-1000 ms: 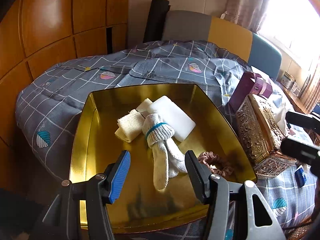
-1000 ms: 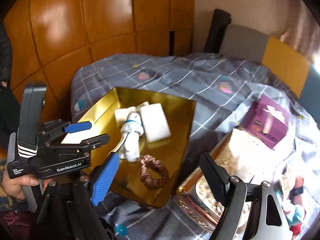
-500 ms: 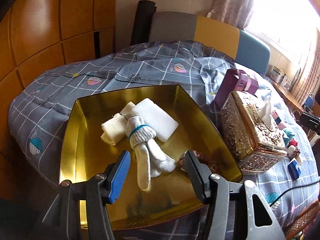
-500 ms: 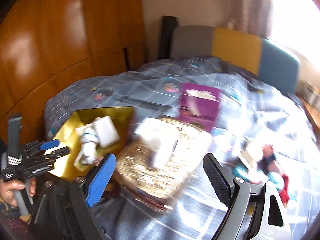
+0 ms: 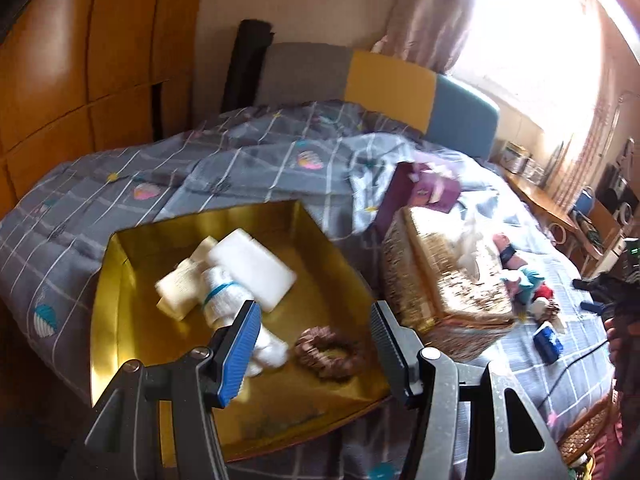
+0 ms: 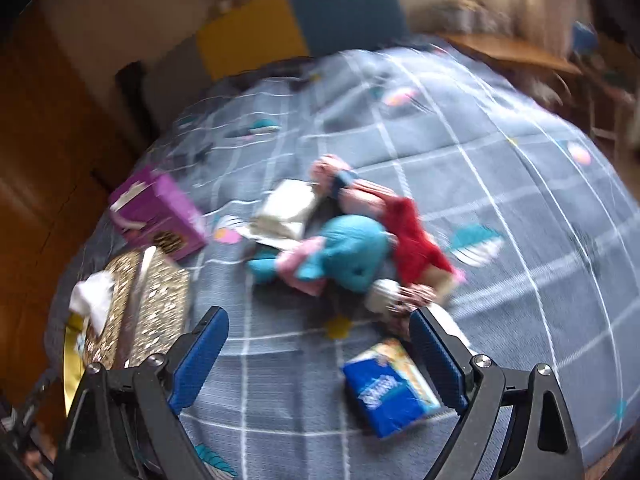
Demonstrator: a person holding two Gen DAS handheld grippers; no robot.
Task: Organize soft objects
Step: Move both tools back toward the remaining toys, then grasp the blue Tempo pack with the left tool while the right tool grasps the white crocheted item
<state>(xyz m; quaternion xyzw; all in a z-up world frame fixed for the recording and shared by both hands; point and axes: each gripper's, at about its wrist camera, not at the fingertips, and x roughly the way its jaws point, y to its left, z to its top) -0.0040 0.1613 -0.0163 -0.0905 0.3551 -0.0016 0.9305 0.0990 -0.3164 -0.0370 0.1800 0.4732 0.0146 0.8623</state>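
Bedding, a grey checked quilt (image 6: 460, 168), carries soft toys (image 6: 352, 252); left hand-held gripper (image 5: 316, 344) part-open, empty; right hand-held gripper (image 6: 318, 356) opening, empty.

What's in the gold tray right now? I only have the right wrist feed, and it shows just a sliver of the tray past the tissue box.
Observer: The gold tray holds a white rolled sock with a blue band, a cream cloth, a white pad and a brown scrunchie.
Operator: Left claw holding any of it?
Observer: No. The left claw hangs open over the tray's near side with nothing pinched.
Operator: Where's the scrunchie?
Observer: Near the tray's front right corner, lying apart from the sock.
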